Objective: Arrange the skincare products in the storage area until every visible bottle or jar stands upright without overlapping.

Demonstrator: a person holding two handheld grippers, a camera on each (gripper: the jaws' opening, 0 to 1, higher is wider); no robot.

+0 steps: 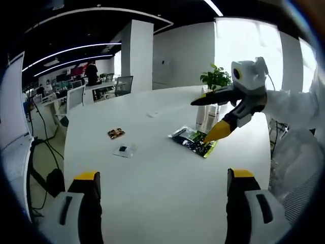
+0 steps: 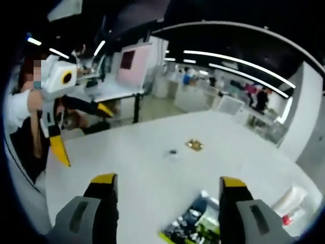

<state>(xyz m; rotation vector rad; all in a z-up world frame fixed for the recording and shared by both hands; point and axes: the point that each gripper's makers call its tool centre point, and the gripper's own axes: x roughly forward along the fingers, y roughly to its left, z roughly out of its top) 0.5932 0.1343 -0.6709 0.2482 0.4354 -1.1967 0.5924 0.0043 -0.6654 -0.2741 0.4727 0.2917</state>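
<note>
White skincare bottles (image 1: pixel 213 116) stand together on the round white table (image 1: pixel 162 173), behind a flat green-and-black packet (image 1: pixel 193 141). My right gripper (image 1: pixel 199 122) hangs open just in front of the bottles, its lower yellow tip over the packet and touching nothing I can see. My left gripper (image 1: pixel 163 178) is open and empty, well short of them. In the right gripper view, my right gripper (image 2: pixel 168 182) is open above the packet (image 2: pixel 195 226). The white bottles (image 2: pixel 292 201) are at the lower right. My left gripper (image 2: pixel 89 138) floats open at the left.
A small brown packet (image 1: pixel 116 133) and a clear sachet (image 1: pixel 124 150) lie mid-table; they are also the brown packet (image 2: pixel 194 145) and sachet (image 2: pixel 172 151) in the right gripper view. A potted plant (image 1: pixel 216 77) stands behind the bottles. Desks and chairs (image 1: pixel 76 96) lie beyond the far edge.
</note>
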